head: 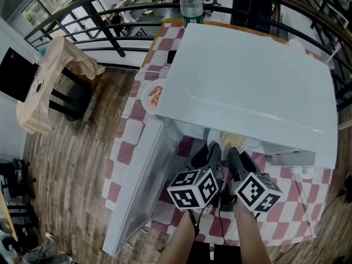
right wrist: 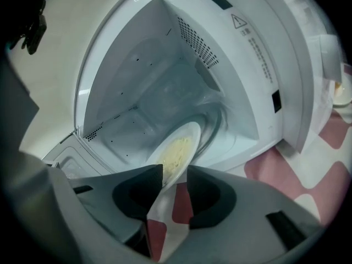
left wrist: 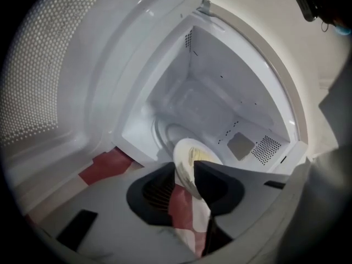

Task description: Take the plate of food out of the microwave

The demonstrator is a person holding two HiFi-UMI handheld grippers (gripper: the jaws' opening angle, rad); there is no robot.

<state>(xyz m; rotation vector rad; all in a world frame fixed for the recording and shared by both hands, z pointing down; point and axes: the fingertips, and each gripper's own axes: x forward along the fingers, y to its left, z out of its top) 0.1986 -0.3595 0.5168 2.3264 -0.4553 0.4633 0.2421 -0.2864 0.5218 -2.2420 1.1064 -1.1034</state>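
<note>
Step in hand: judged to be seating both grippers on the near rim of the plate [right wrist: 190,130] before it is drawn out.
Plate location: inside the open microwave [head: 247,76], at the front of the cavity, carrying pale yellow food [right wrist: 175,150].
Left gripper [left wrist: 184,168]: jaws stand wide with the plate rim between them. The pads do not appear to press on it.
Right gripper [right wrist: 175,169]: jaws also wide, straddling the rim just beside the left one. No firm bite is evident.
Grip requirement: push each rim section well in between the pads, then close both together. An uneven bite is likely to tip the plate.
Withdrawal requirement: lift only enough to clear the cavity floor, keep the plate level, and draw it straight toward the near side with both hands in step.
Clearance: the door [head: 137,186] hangs open on the left, so the path should stay to its right.
Set-down: the checked counter [head: 291,202] near the microwave looks suitable. A second plate [head: 153,97] already sits far left.
Risk: loose food may slide if the plate tilts.
</note>
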